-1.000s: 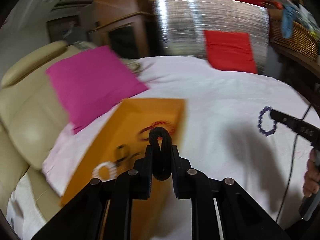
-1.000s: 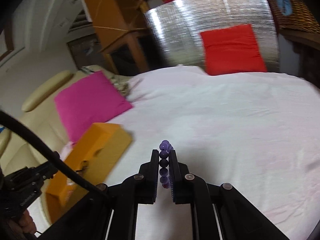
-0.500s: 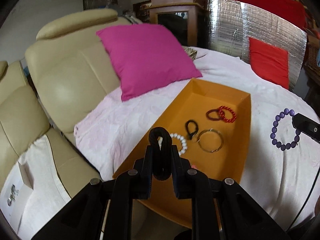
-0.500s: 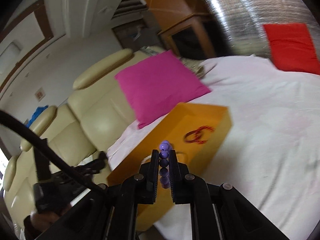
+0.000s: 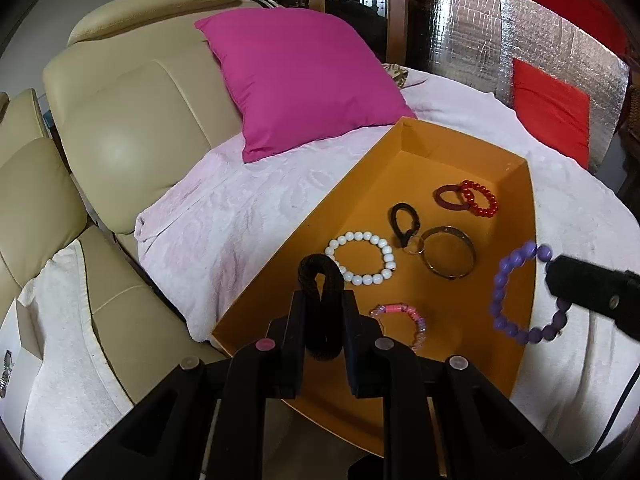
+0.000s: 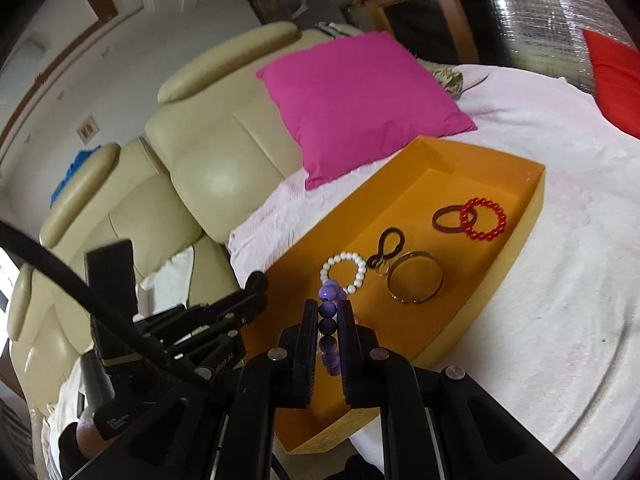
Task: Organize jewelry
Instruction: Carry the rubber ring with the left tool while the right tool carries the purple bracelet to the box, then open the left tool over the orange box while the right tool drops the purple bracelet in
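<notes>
An orange tray (image 5: 362,162) (image 6: 536,196) lies on the pale pink cloth. Inside it rest a white bead bracelet (image 5: 362,258) (image 6: 344,270), a black loop (image 5: 405,221), a metal bangle (image 5: 449,257) (image 6: 416,277), a red bead bracelet (image 5: 480,198) (image 6: 483,219), a dark red ring (image 5: 450,197) and a pink bracelet (image 5: 404,322). My left gripper (image 5: 322,304) is shut on a black hair tie (image 5: 320,304) over the tray's near corner. My right gripper (image 6: 328,316) is shut on a purple bead bracelet (image 6: 329,320) (image 5: 516,294), hanging above the tray's right rim.
A magenta pillow (image 5: 304,80) (image 6: 360,100) leans on a cream leather sofa (image 5: 120,120) at the left. A silver foil panel (image 5: 500,40) with a red cushion (image 5: 552,112) stands at the back right. Pink cloth (image 6: 580,280) lies open right of the tray.
Both grippers swung left and came over the orange tray, which now shows its contents. The purple bracelet moved from over the bare cloth to the tray's right rim. Both grips held.
</notes>
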